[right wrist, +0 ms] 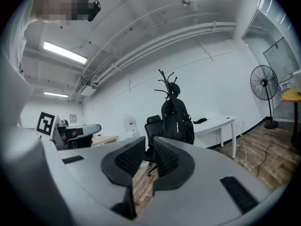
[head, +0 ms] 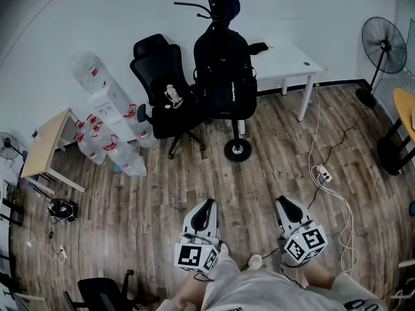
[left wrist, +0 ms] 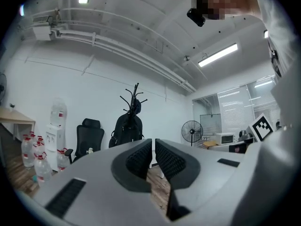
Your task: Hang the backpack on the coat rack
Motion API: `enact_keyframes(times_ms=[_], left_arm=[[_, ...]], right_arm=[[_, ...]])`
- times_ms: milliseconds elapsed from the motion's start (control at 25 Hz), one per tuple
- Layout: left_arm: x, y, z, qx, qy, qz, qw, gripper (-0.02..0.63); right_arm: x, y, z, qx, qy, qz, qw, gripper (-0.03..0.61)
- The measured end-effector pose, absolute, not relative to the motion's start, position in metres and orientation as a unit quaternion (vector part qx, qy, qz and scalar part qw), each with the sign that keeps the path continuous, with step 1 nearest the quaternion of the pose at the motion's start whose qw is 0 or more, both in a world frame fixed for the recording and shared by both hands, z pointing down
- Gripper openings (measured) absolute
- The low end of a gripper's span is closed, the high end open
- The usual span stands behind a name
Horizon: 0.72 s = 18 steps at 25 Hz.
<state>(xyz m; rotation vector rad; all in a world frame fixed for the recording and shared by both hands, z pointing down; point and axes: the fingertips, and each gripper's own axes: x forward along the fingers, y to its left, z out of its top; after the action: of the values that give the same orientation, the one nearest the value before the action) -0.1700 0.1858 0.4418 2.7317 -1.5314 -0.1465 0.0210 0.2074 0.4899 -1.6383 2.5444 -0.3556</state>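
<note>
A black backpack [head: 224,70] hangs on the black coat rack [head: 237,149] at the far side of the room, well away from both grippers. My left gripper [head: 207,203] and right gripper [head: 286,202] are held side by side close to the person's body, over the wooden floor, pointing toward the rack. Both are shut, with nothing between their jaws. In the left gripper view the backpack [left wrist: 127,131] hangs under the rack's hooks [left wrist: 135,94], just beyond the jaw tips [left wrist: 154,143]. In the right gripper view the backpack [right wrist: 178,119] and rack [right wrist: 167,81] stand past the tips [right wrist: 149,143].
A black office chair [head: 165,89] stands left of the rack and a white desk [head: 285,60] to its right. Water bottles [head: 110,151] and a dispenser [head: 97,86] line the left wall. A cable and power strip [head: 323,172] lie on the floor at right, near a fan [head: 382,41].
</note>
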Motion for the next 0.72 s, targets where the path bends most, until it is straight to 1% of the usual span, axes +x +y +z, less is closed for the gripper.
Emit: enact_keyframes(times_ms=[240, 440, 720], left_arm=[[-0.169, 0.182, 0.432, 0.873, -0.485, -0.044, -0.011, 0.029], [-0.178, 0.178, 0.428, 0.875, -0.481, -0.044, -0.012, 0.025], [-0.197, 0.177, 0.427, 0.881, -0.470, -0.051, -0.012, 0.025]], right_arm=[[0.018, 0.201, 0.481, -0.536, 0.836, -0.111, 0.051, 0.050], [0.012, 0.199, 0.473, -0.548, 0.828, -0.103, 0.059, 0.026], [-0.011, 0.204, 0.471, -0.561, 0.821, -0.098, 0.046, 0.014]])
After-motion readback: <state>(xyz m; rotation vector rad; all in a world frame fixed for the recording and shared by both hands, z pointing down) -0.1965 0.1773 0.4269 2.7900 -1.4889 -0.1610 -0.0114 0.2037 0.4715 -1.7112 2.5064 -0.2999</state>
